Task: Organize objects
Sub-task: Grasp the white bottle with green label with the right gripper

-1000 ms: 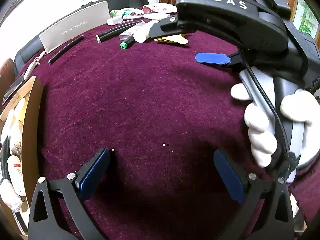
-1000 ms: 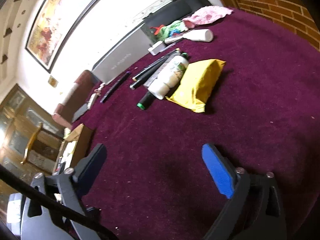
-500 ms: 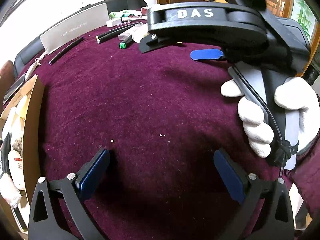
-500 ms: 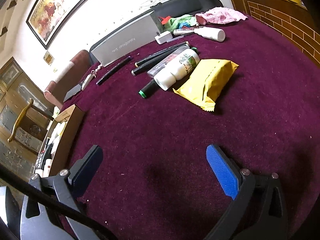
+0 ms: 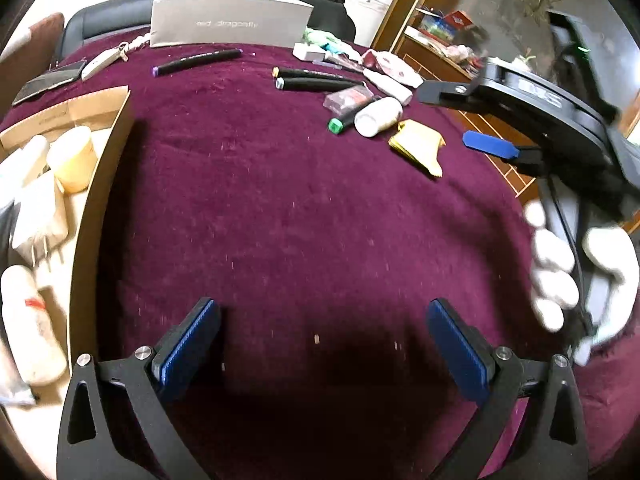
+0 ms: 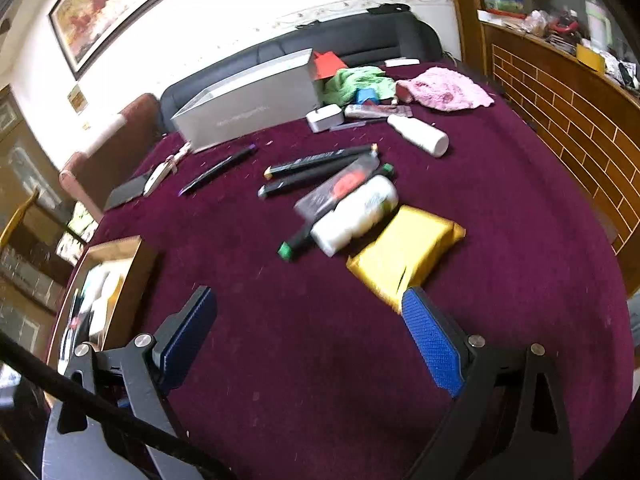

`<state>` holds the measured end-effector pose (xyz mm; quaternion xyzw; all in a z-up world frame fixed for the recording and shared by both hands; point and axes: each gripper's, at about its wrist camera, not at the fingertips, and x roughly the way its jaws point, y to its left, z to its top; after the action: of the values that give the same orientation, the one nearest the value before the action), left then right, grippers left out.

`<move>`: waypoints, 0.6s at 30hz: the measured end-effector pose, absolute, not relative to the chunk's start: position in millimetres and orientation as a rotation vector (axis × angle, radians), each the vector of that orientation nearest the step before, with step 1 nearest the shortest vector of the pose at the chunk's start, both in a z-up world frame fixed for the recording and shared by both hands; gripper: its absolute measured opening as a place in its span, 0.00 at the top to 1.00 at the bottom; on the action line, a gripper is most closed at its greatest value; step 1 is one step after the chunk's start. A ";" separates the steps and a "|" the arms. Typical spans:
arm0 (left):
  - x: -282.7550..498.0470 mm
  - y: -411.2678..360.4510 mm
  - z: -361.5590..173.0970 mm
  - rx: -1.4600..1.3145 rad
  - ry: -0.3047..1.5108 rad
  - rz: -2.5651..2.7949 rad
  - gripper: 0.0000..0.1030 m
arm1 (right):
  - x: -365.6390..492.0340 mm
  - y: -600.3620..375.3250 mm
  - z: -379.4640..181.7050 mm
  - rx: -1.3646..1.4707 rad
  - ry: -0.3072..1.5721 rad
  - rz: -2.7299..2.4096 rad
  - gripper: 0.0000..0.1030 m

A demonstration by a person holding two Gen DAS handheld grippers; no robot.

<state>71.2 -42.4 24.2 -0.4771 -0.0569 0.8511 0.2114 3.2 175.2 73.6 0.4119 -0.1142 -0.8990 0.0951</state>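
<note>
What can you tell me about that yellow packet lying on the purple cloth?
The yellow packet is a flat, shiny pouch, like foil or plastic, with crimped, sealed ends. It lies flat on the maroon tablecloth, slanted across it, and looks unopened and slightly puffed. Its upper long edge lies against or very near the white bottle. One corner sits just behind a blue pad of the right gripper, whose jaws are closing with nothing between them; nothing grips the packet.

Table centre: bottle [image 6: 354, 216] lying on table [image 6: 520, 220], packet [image 6: 404, 258] touching its right side, markers [image 6: 316, 168] just behind.
Far edge: long box [image 6: 248, 106]; cloths [image 6: 444, 88] to its right.
Left edge: cardboard box [image 5: 100, 184], containers [image 5: 74, 158] inside.
Near: bare table.
</note>
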 end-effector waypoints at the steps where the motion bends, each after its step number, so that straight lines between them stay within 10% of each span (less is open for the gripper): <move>1: 72.6 -39.9 25.6 -1.313 -0.135 2.384 0.02 | -7.3 178.6 73.7 1.234 -0.332 -2.688 0.10; 6: 67.0 -35.6 15.7 -1.284 -0.085 2.383 0.02 | -57.7 187.4 61.9 1.364 -0.385 -2.679 0.38; 18: 69.0 -30.9 15.0 -1.293 -0.033 2.389 0.02 | -106.3 160.2 34.4 1.570 -0.304 -2.732 0.52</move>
<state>69.0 -30.9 15.0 -0.4651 -0.0119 0.8597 0.2110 -106.3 160.2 34.4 0.4960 -0.0959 -0.8629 -0.0122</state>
